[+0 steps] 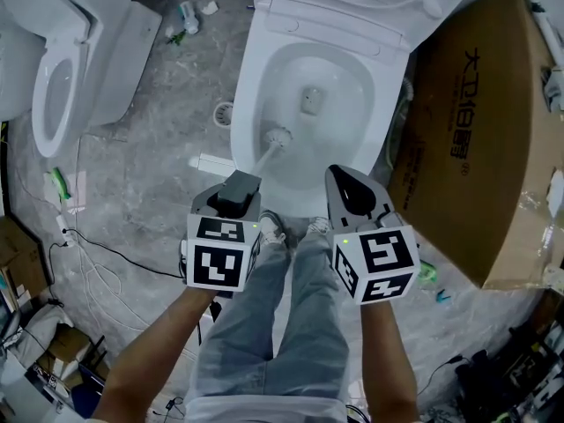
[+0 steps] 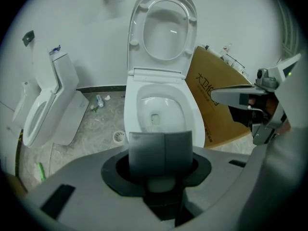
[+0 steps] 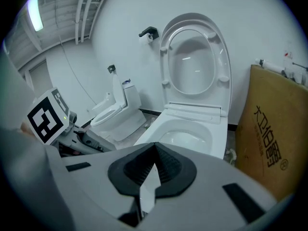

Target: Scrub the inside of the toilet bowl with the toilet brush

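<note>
The white toilet bowl stands open ahead of me, seat and lid raised. A white toilet brush has its head inside the bowl against the near left wall. Its handle slants back to my left gripper, which is shut on it. In the left gripper view the dark pads are closed over the pale handle and hide the brush head. My right gripper hovers at the bowl's near right rim, shut with nothing in it. In the right gripper view the tips meet in front of the bowl.
A second toilet stands at the left. A large cardboard box leans close on the bowl's right. Cables, a floor drain and small litter lie on the grey floor. The person's legs stand before the bowl.
</note>
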{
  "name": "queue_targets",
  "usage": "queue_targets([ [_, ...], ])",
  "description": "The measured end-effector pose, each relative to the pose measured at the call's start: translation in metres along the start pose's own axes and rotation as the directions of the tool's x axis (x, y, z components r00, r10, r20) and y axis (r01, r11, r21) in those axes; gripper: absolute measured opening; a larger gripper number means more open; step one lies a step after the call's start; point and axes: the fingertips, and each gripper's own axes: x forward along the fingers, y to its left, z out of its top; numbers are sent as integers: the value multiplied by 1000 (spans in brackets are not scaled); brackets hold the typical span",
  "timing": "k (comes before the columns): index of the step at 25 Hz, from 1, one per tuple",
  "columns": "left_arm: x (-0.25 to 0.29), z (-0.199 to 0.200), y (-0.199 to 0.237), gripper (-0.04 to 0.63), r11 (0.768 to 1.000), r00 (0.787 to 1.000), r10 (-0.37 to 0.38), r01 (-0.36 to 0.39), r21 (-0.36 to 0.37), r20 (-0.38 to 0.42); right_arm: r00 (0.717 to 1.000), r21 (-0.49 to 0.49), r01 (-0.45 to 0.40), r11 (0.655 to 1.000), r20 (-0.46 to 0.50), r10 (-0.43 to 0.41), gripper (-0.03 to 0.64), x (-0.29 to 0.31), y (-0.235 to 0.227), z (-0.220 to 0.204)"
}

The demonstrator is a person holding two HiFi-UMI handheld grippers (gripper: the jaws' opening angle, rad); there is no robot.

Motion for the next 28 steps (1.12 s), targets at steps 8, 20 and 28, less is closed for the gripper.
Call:
queue_targets([
  [8,-3,-16,-15,153,995,995,-81,84,44,-57,1000,29,19,999,9,-19,-2,-2,2,-1],
  [20,9,-7,-58,153,976,980,-190,194,97,-56,998,66,54,996,10,-55,-2,-4,-13,-4],
  [28,24,19,-72,153,965,970,-241,241,104,-16,997,81,72,994,7,-73,-2,-4,-25,-6],
])
